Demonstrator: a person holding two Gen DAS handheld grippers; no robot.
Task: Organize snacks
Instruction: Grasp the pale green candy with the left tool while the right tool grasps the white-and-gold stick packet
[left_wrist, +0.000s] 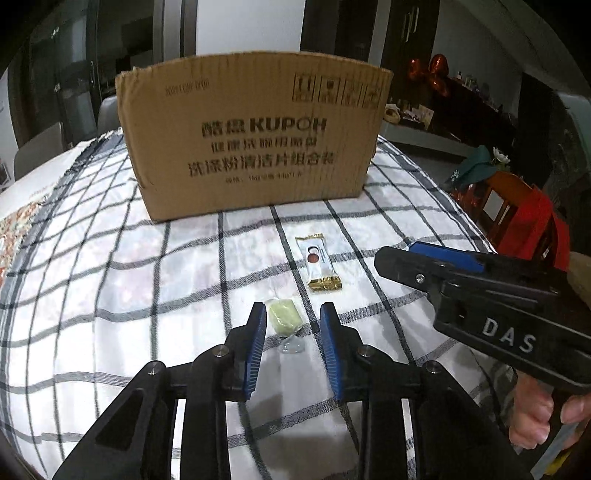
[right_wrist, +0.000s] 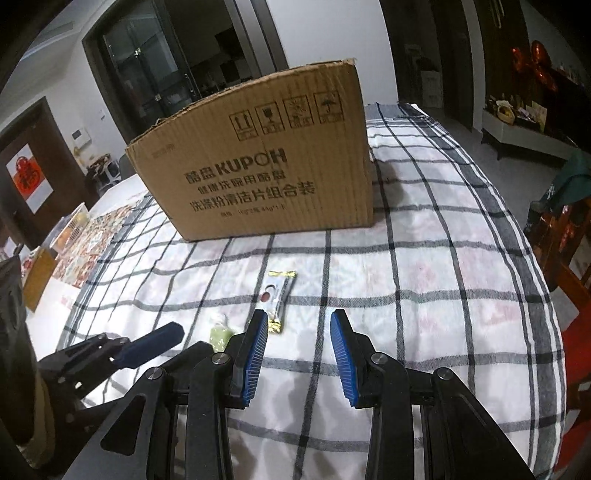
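Cardboard box (left_wrist: 255, 133): far centre on the checked cloth (left_wrist: 110, 280); corrugated, matte brown, printed front wall, top rim ragged; its inside is not visible from either wrist view, so clearance for a drop is a guess; risk: a snack clips the tall near wall and falls back.

Checked cloth: soft woven cotton, slightly rumpled; risk: my pads snag a fold and drag the snacks.

Gold-ended packet (left_wrist: 320, 263): flat, glossy film, crimped ends; lies mid-table, near side of the box, far of my left tongs; in the right wrist view it sits just left of my right gripper (right_wrist: 299, 334), outside the gap; those jaws stand apart, holding nothing; risk: closing there catches only air or flips the packet.

Green candy (left_wrist: 283, 317): small, pale, rounded block in clear crinkly wrap with a twisted tail; lies between the fingers of my left gripper (left_wrist: 293, 325); jaws apart, pads not pressing it; risk: slick wrapper squirts out, or I pinch only the tail.
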